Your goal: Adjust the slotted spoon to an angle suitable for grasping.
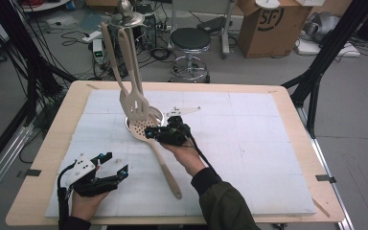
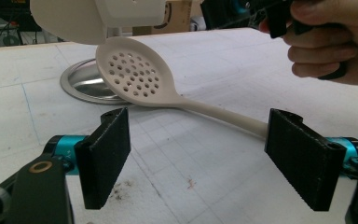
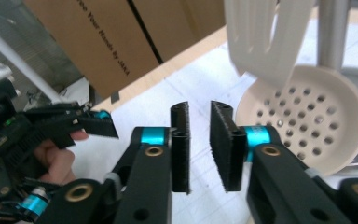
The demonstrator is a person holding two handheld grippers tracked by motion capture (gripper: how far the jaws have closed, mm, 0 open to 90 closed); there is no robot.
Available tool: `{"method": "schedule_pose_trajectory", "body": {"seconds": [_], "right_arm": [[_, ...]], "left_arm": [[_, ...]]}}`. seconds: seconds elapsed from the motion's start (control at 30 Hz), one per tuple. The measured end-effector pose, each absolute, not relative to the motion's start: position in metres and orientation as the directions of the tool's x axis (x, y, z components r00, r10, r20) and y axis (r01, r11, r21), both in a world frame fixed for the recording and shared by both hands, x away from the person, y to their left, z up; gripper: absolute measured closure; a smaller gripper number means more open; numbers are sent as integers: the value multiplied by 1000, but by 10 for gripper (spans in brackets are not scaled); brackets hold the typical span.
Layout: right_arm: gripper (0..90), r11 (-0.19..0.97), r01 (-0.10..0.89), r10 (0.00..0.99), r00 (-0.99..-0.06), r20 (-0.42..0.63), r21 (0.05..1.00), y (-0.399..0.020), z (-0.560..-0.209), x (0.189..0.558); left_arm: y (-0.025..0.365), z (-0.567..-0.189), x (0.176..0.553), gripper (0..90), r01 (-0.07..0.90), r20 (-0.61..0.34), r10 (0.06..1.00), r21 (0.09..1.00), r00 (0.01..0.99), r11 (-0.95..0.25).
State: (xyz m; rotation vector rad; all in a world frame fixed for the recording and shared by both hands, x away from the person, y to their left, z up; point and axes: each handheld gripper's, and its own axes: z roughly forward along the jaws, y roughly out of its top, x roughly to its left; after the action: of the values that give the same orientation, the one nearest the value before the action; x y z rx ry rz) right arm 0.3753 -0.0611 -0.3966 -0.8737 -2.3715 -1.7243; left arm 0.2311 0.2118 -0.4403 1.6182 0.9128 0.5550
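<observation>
A beige perforated spoon (image 1: pixel 163 163) (image 2: pixel 133 74) (image 3: pixel 307 121) lies on the white mat, its head against the metal base (image 1: pixel 159 114) (image 2: pixel 81 86) of a utensil stand. Slotted spatulas (image 1: pixel 136 103) (image 3: pixel 261 37) hang from the stand over the spoon's head. My right gripper (image 1: pixel 149 132) (image 3: pixel 199 109) hovers beside the spoon's head, above its neck. Its jaws stand a narrow gap apart with only mat showing between them. My left gripper (image 1: pixel 118 163) (image 2: pixel 200 116) (image 3: pixel 93 123) rests at the front left, open wide and pointing at the spoon, with the handle lying beyond its pads.
The white mat (image 1: pixel 249 143) covers most of the wooden table (image 1: pixel 52 158). Behind the table are a round stool (image 1: pixel 190 40), a cardboard box (image 1: pixel 273 24) and floor cables. Black frame legs stand at the far left and right.
</observation>
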Motion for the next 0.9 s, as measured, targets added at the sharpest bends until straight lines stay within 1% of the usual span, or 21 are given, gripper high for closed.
{"method": "schedule_pose_trajectory", "body": {"seconds": [0.17, 0.37, 0.5, 0.67, 0.9], "right_arm": [[853, 228, 533, 387, -818, 426, 815, -56, -408, 378], [892, 250, 568, 384, -802, 458, 784, -54, -419, 382], [892, 250, 587, 377, -792, 481, 770, -53, -427, 383], [892, 293, 604, 399, -781, 480, 741, -49, -438, 386], [892, 311, 636, 429, -757, 493, 706, -47, -448, 389]], "left_arm": [[212, -441, 232, 229, 271, -115, 802, 961, 586, -60], [213, -441, 232, 229, 271, -117, 804, 961, 583, -57], [212, -442, 232, 229, 275, -117, 801, 960, 587, -61], [212, -442, 232, 229, 275, -117, 800, 959, 588, -62], [211, -442, 232, 229, 275, -117, 799, 959, 590, -63]]}}
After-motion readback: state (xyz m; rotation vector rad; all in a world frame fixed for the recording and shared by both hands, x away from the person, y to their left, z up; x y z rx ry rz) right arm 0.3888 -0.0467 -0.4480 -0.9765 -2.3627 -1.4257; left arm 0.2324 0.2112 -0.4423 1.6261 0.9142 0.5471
